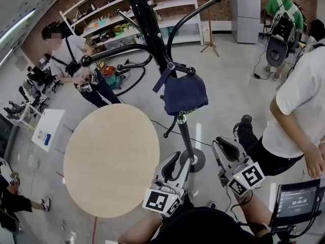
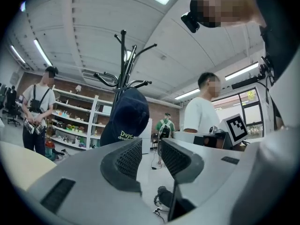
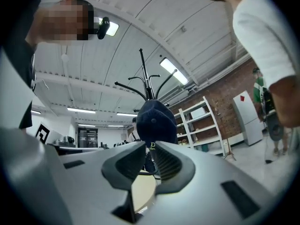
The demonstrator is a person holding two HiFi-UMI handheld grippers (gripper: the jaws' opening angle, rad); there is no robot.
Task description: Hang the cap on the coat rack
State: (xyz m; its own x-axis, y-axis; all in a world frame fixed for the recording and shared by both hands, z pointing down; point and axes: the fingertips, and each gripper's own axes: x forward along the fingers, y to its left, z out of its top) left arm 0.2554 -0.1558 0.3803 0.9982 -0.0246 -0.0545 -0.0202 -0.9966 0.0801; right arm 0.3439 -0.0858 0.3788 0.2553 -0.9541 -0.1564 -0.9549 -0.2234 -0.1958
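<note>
Cap (image 1: 185, 94): hung on a curved hook of the coat rack (image 1: 152, 29), well apart from both grippers.
Left gripper (image 1: 179, 162): near the rack's base, jaws moderately apart, nothing between.
Right gripper (image 1: 227, 147): right of the base, jaws narrowly apart, empty.

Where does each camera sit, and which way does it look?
Head view: on the person's head, looking steeply down at the round table, coat rack and navy cap; both arms with left gripper and right gripper show below.
Left gripper view: on the left gripper, looking level past its parted jaws at the cap; the person's body at right.
Right gripper view: on the right gripper, looking past its jaws at the cap; the person's body at left.
Shared: all three see the cap on the coat rack.
</note>
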